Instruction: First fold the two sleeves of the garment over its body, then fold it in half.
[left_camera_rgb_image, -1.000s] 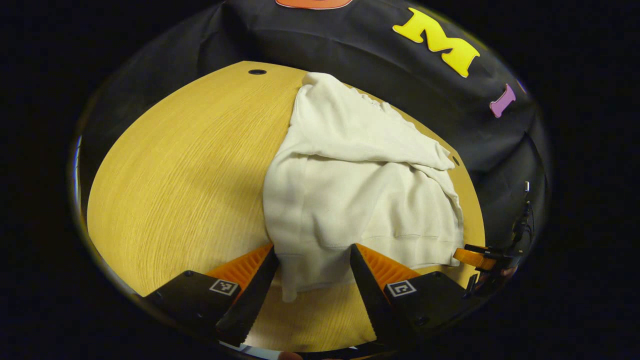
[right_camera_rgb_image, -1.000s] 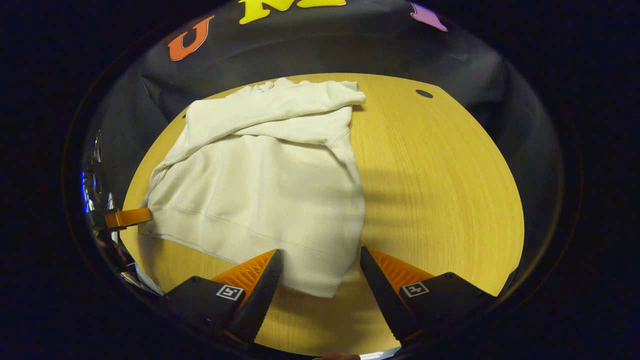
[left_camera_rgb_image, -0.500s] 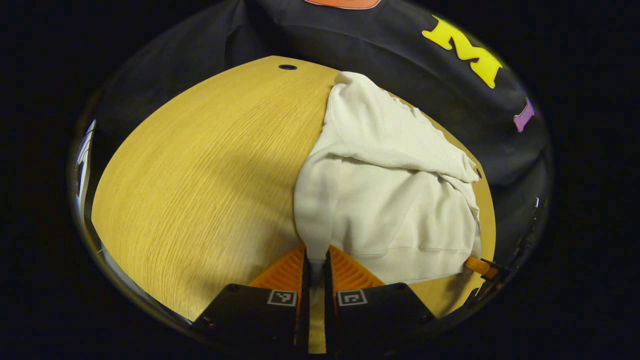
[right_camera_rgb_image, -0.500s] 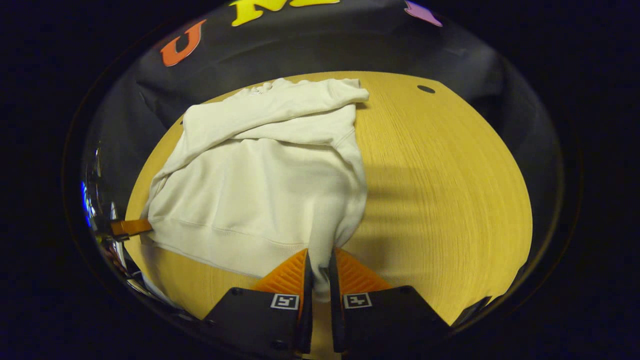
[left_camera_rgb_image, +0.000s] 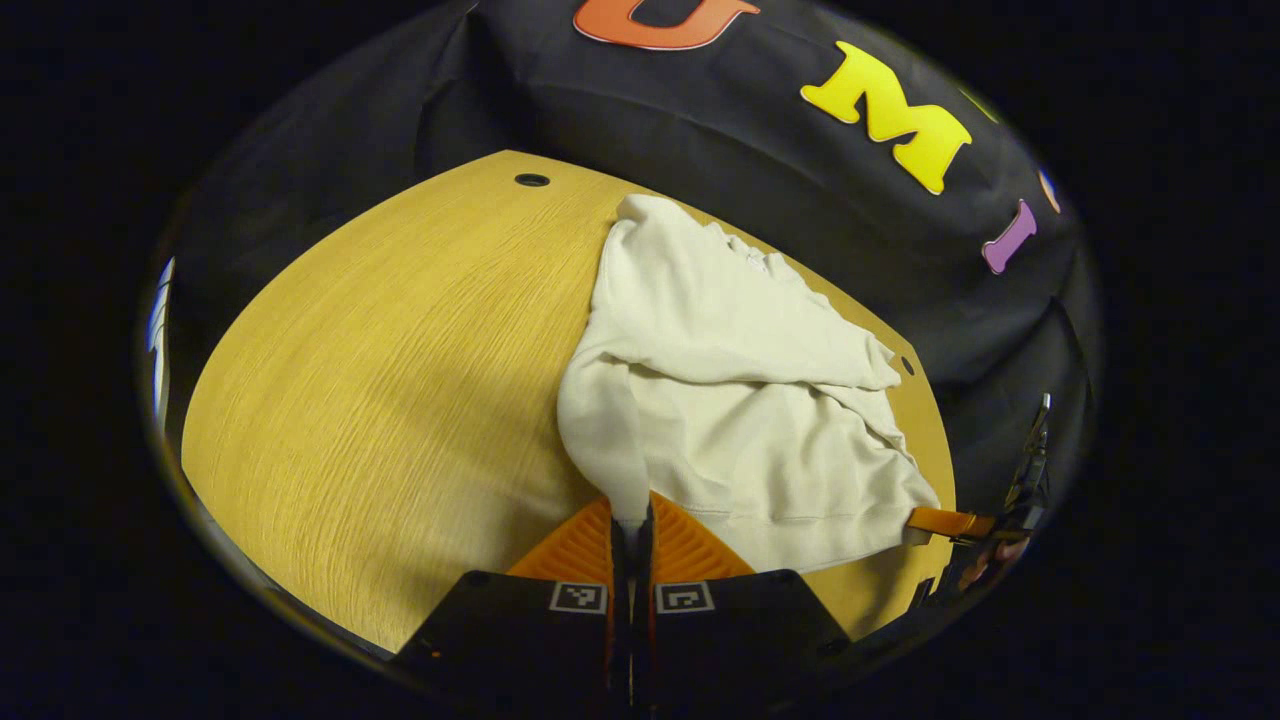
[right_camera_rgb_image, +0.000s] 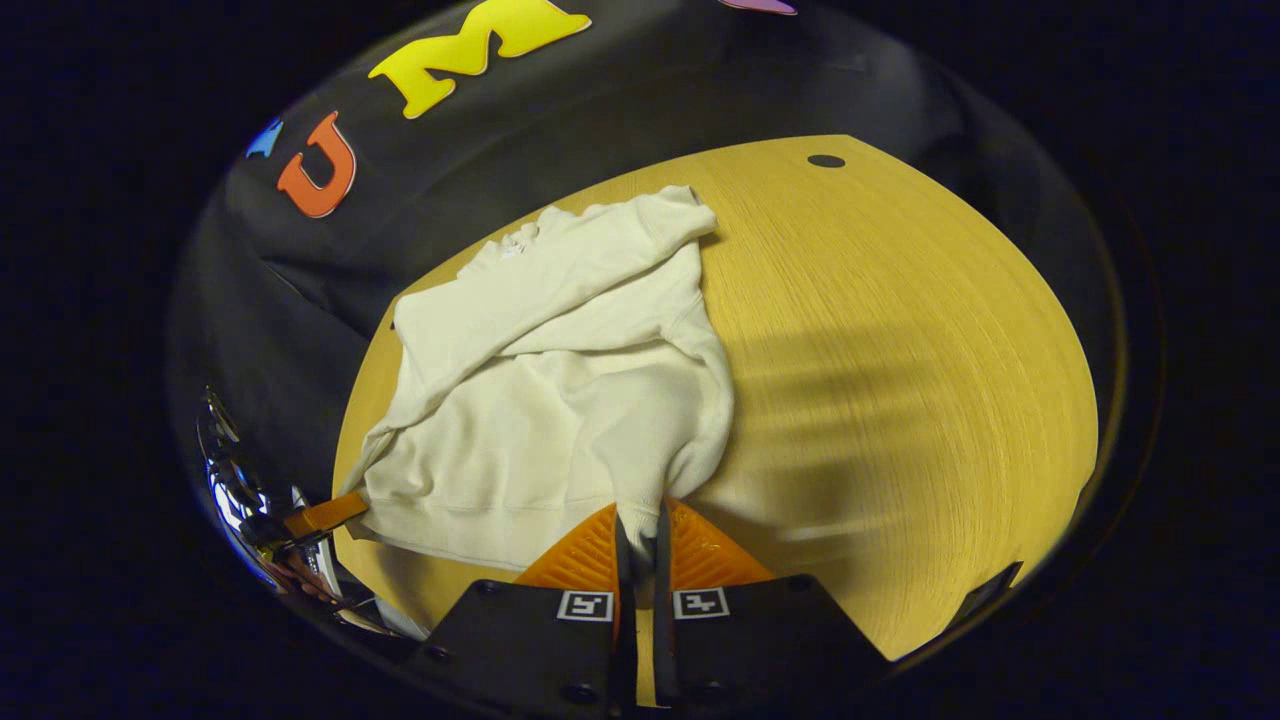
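Note:
A cream sweatshirt (left_camera_rgb_image: 740, 400) lies on the round wooden table (left_camera_rgb_image: 380, 380), both sleeves folded across its chest. In the left gripper view my left gripper (left_camera_rgb_image: 630, 525) is shut on the near left corner of its hem, which rises off the table. The right gripper (left_camera_rgb_image: 945, 522) shows far right at the other hem corner. In the right gripper view the sweatshirt (right_camera_rgb_image: 560, 390) has its near right hem corner pinched in my shut right gripper (right_camera_rgb_image: 640, 525) and lifted. The left gripper (right_camera_rgb_image: 320, 517) holds the far-left hem corner.
The table (right_camera_rgb_image: 900, 380) stretches bare to the right of the sweatshirt, with a small dark hole (right_camera_rgb_image: 826, 160) near its far edge; another hole (left_camera_rgb_image: 531, 180) sits at the far left. The black booth wall stands behind the table.
Both grippers went from open around the hem corners to shut on them. They have since risen, lifting the hem corners off the table and pulling the bottom edge up.

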